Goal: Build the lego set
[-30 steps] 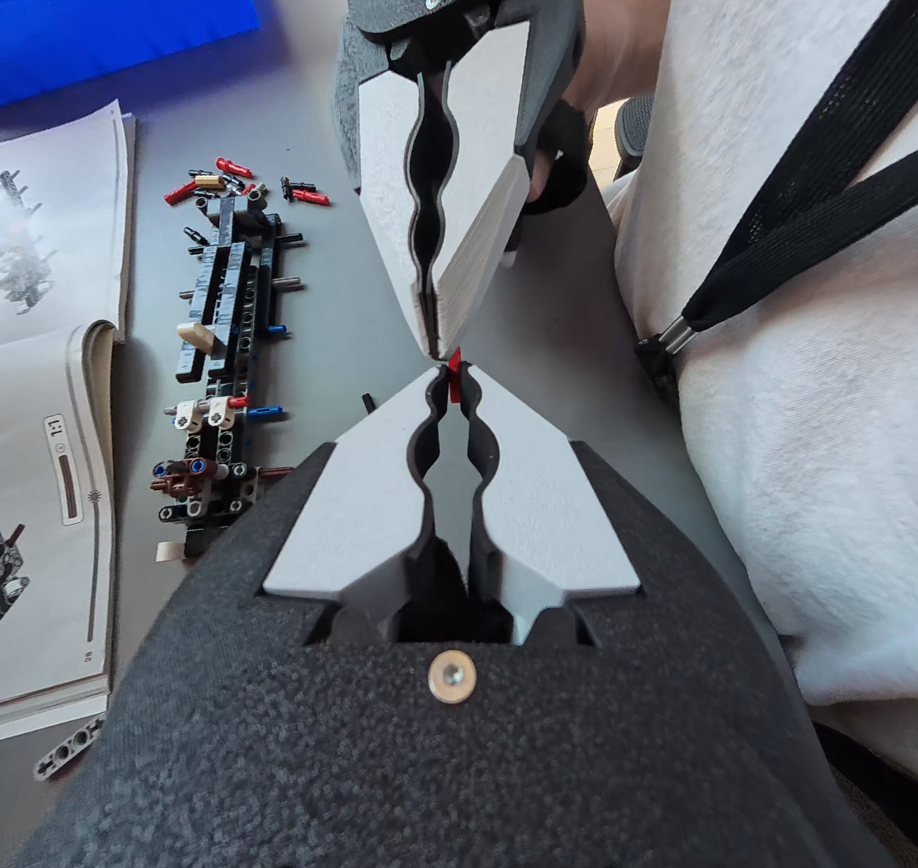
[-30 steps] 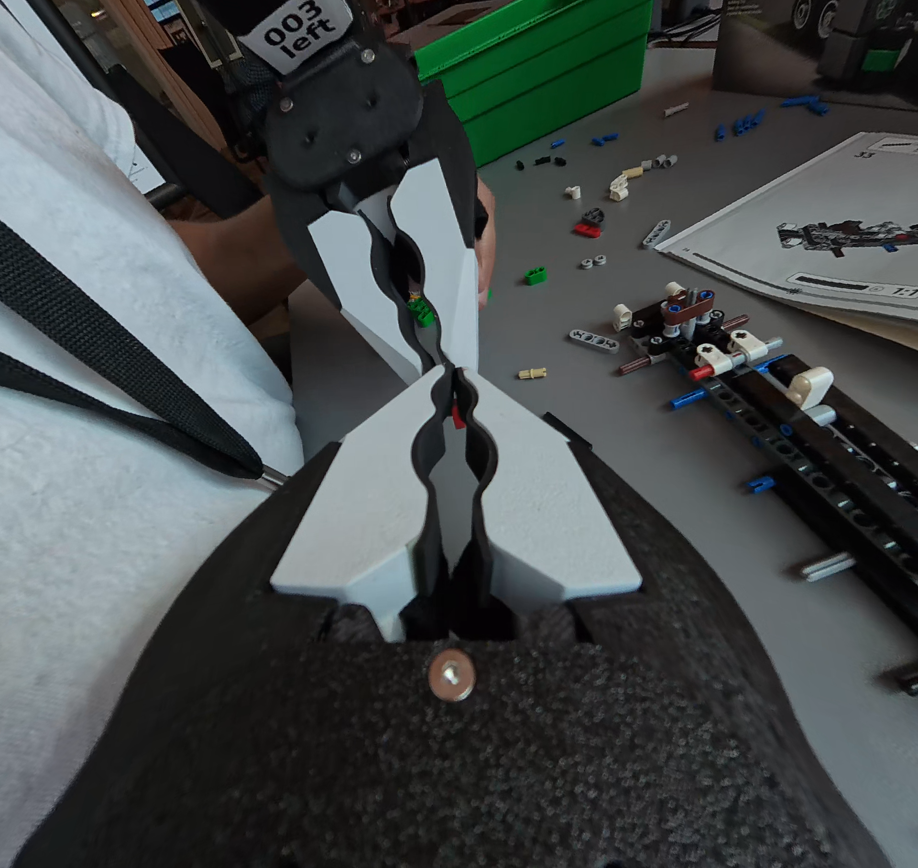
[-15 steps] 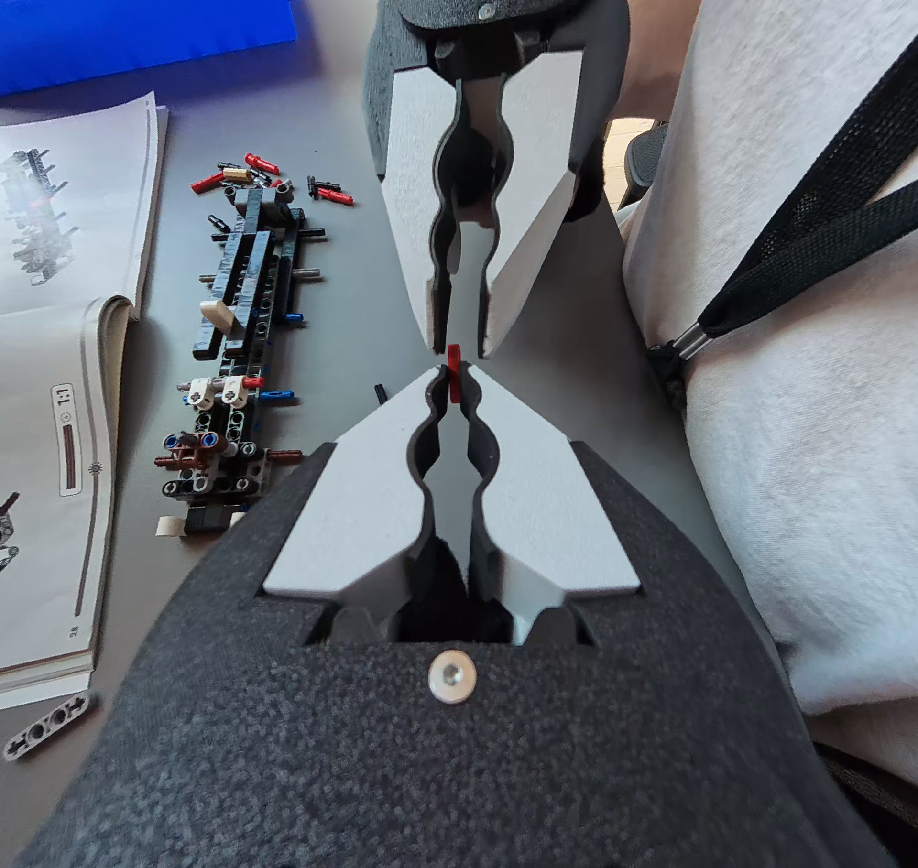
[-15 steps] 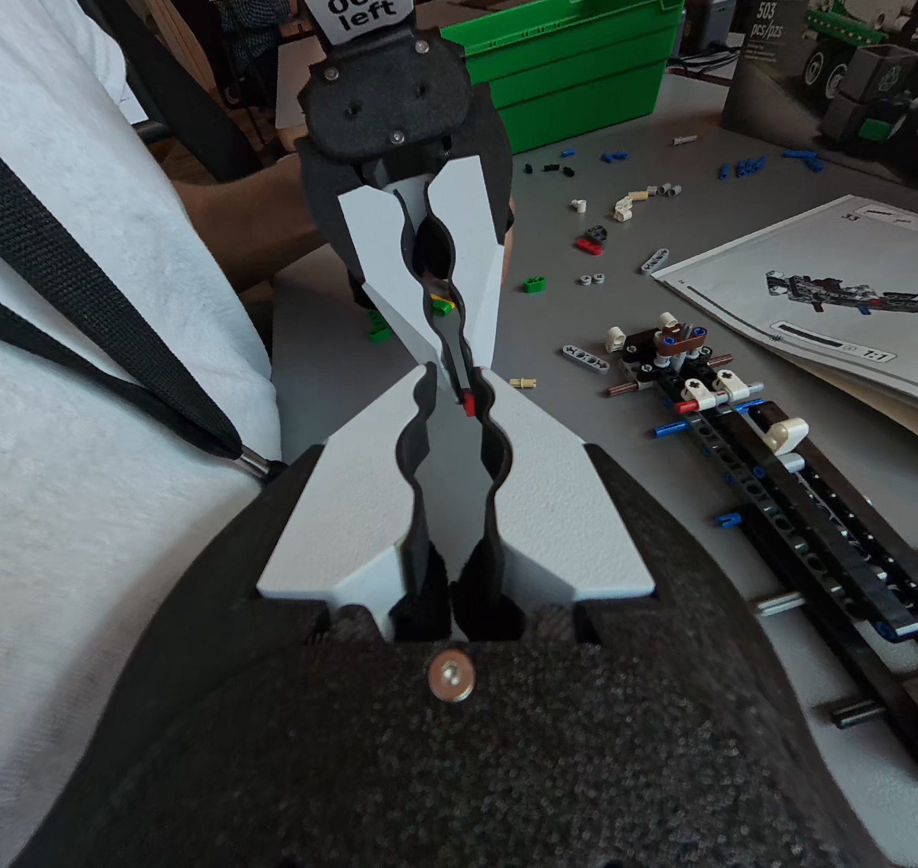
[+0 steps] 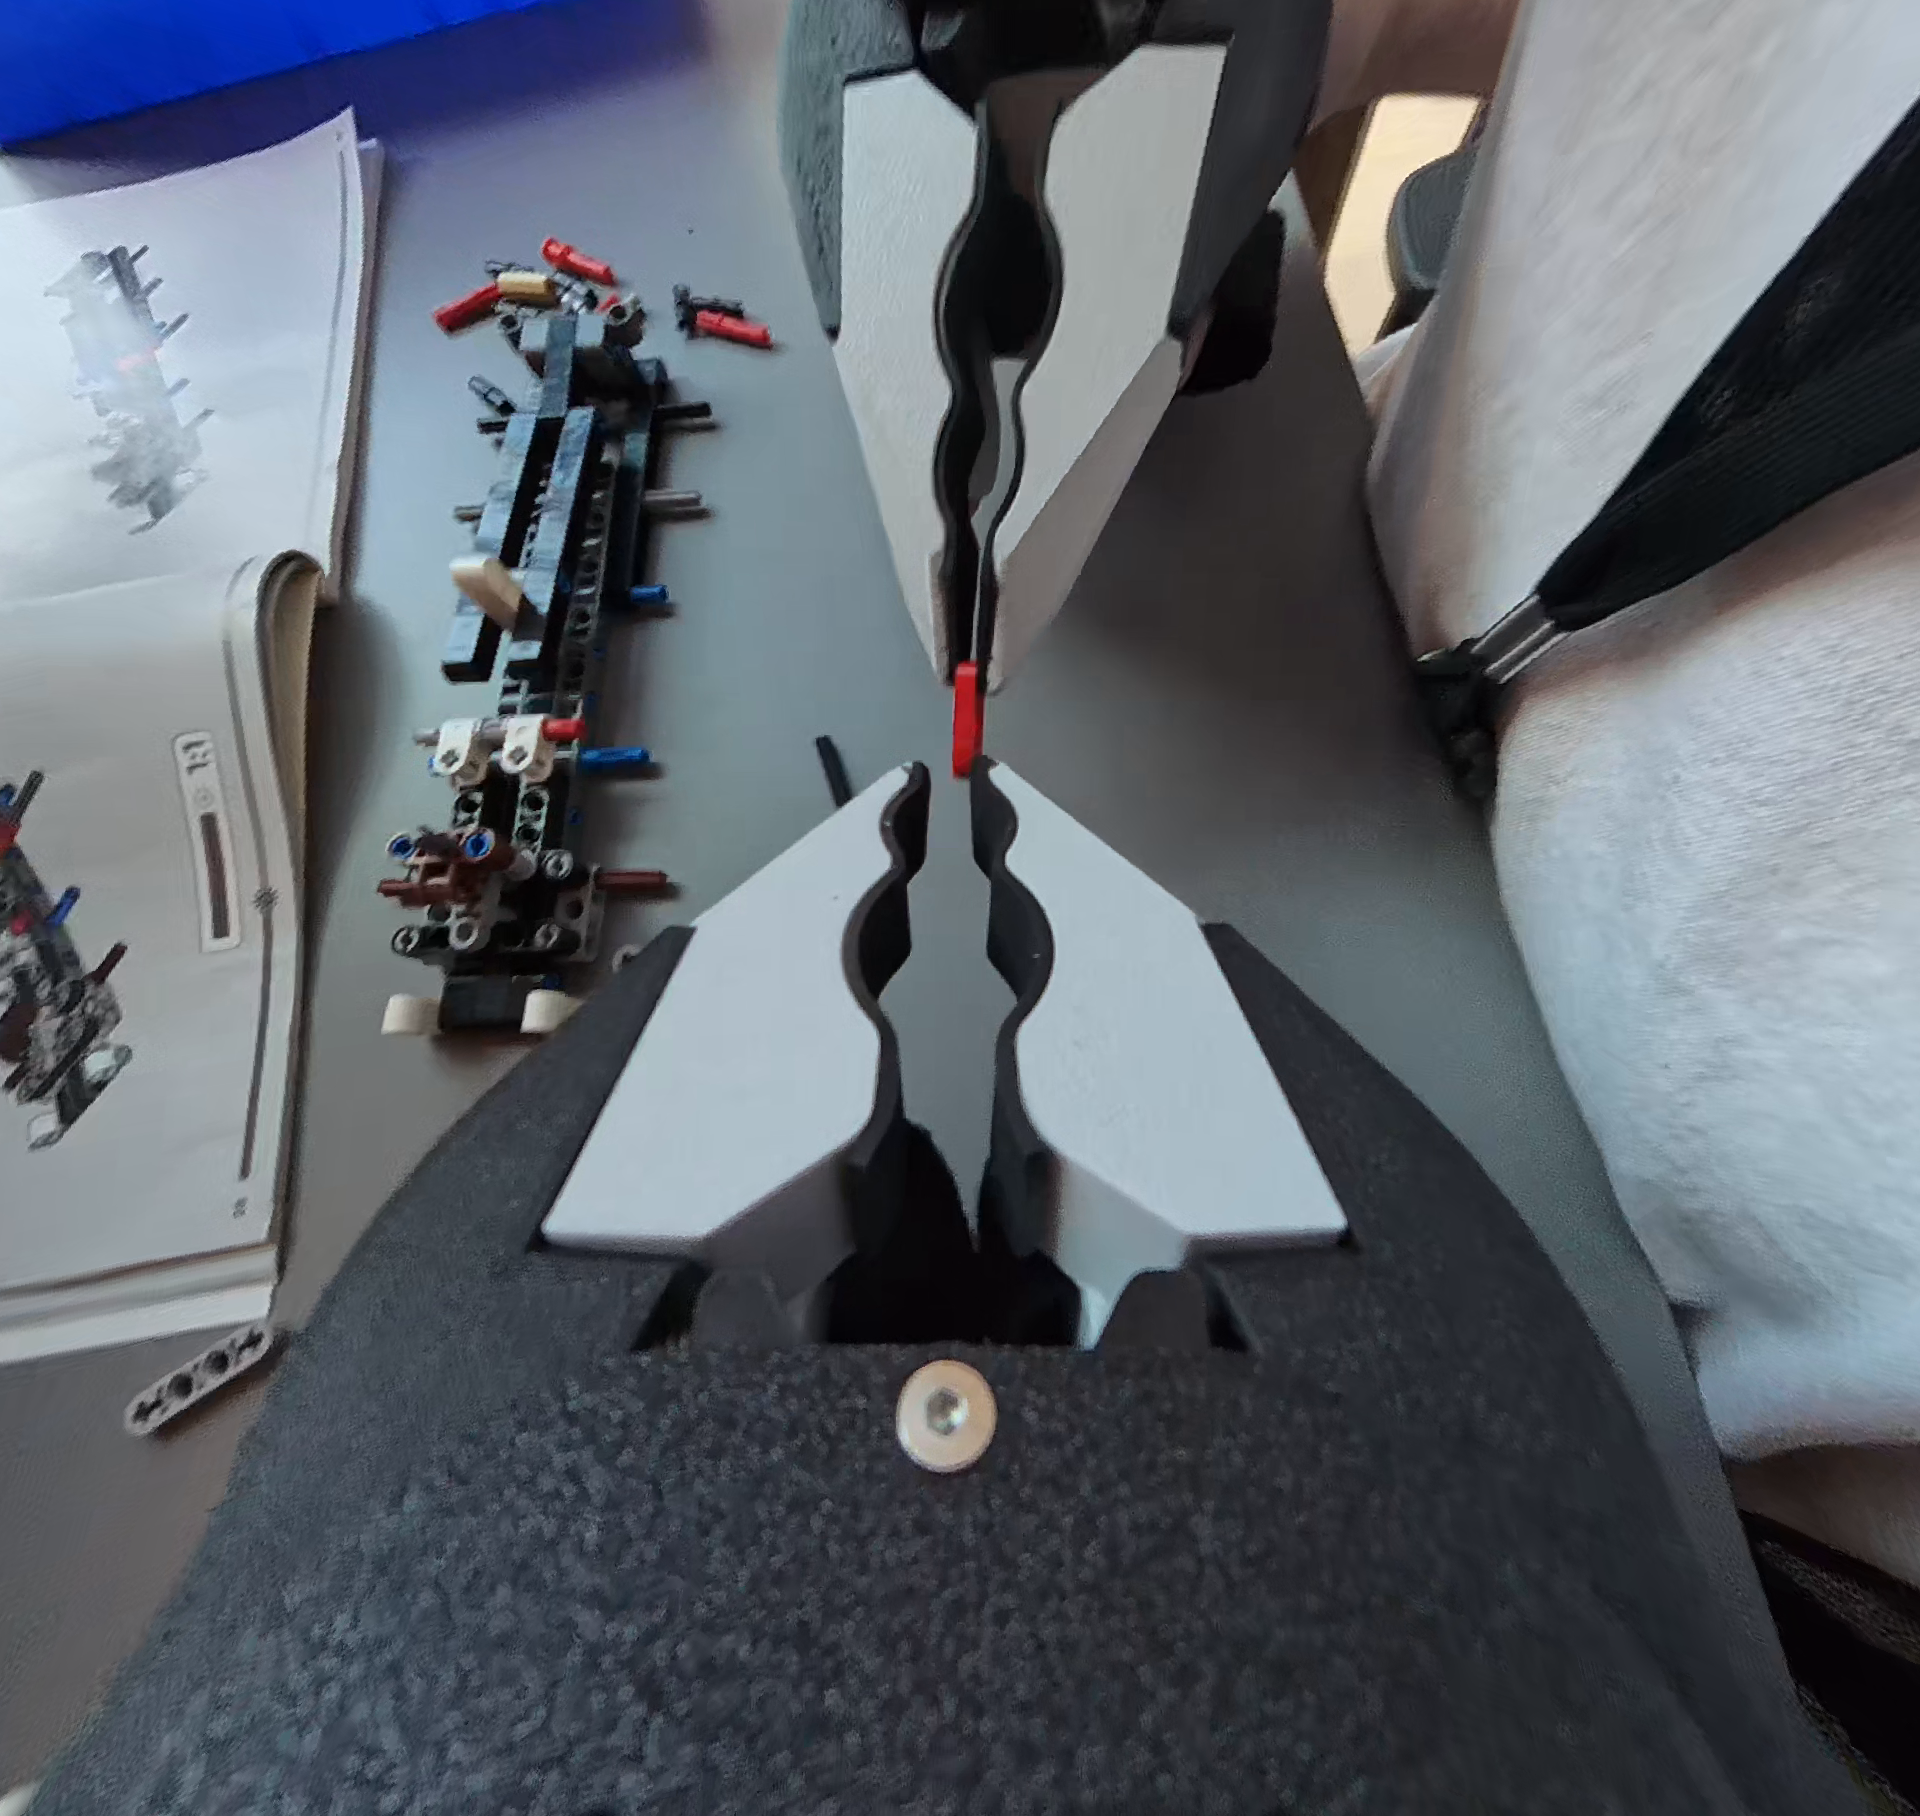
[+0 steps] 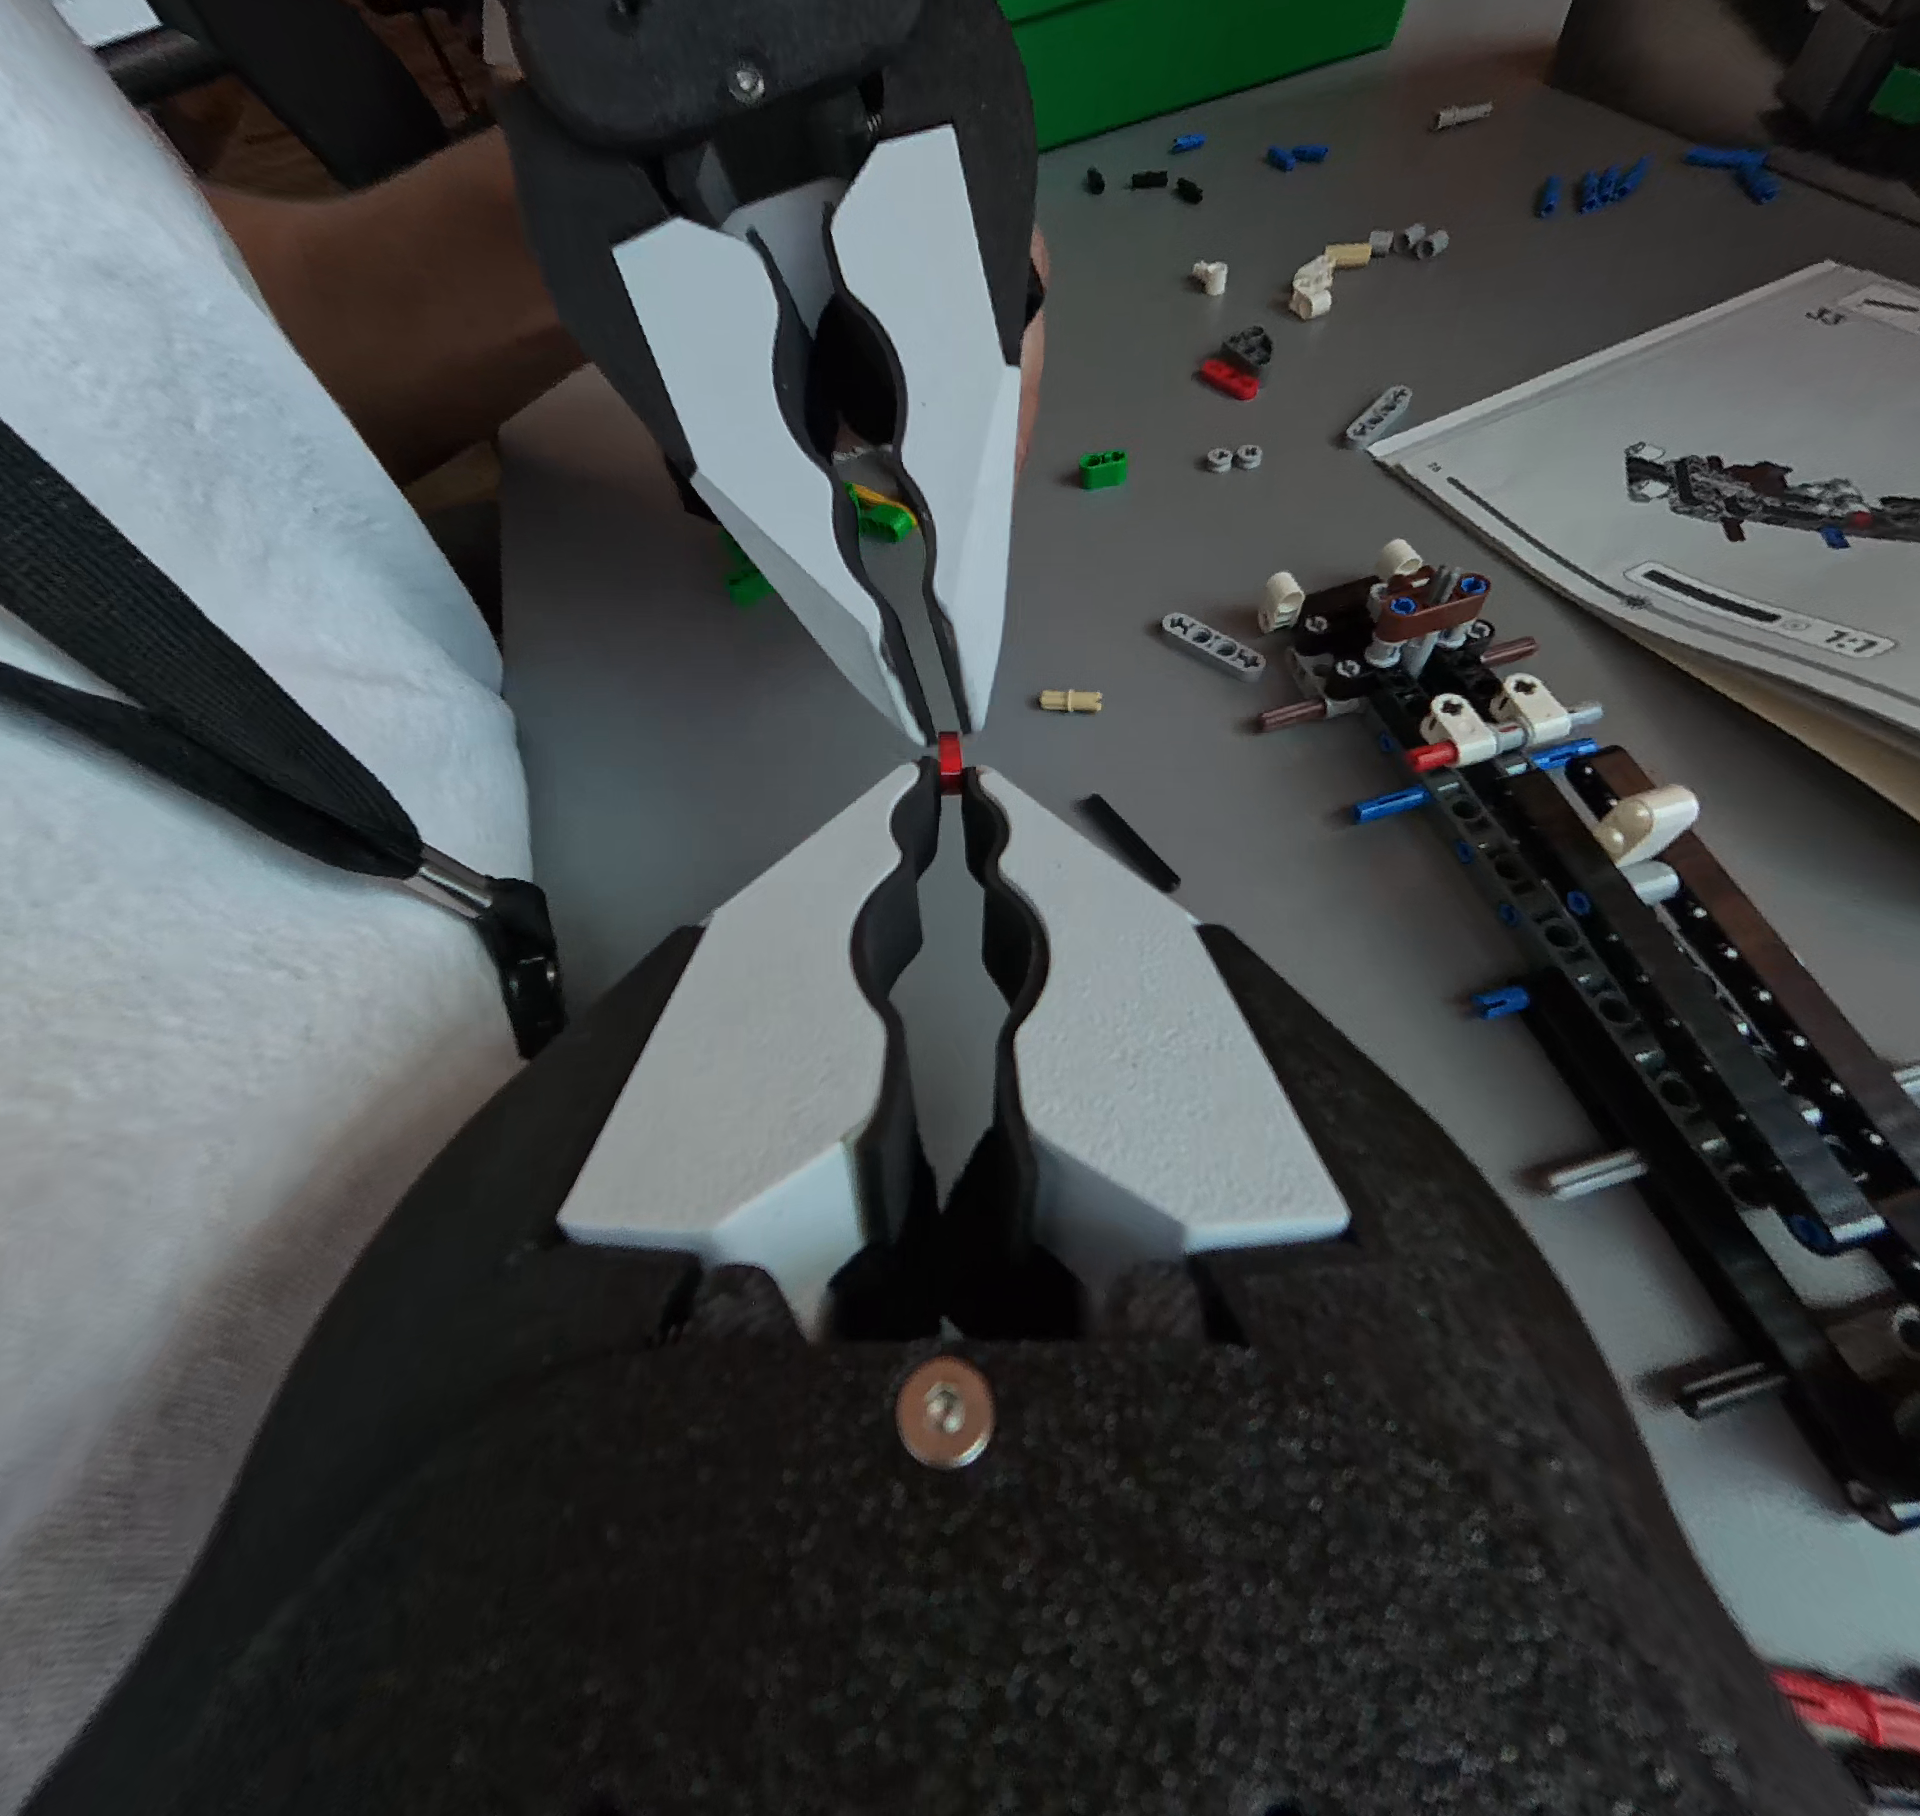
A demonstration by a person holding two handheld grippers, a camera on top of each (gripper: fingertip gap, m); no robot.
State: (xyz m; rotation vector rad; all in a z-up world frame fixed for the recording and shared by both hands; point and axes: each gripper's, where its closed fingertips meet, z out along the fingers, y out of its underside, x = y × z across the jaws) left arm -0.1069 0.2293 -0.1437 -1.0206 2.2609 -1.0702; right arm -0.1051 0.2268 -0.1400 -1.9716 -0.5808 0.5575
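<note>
Red piece (image 5: 967, 717) now right gripper's (image 6: 943, 798), seemingly.

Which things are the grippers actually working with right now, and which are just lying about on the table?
In play:
- red piece, pinched by right gripper
- left gripper, jaws apart at the piece's other end

Lying about:
- black beam assembly
- instruction booklet
- tan pin
- black axle
- green bin
- blue pins
</note>
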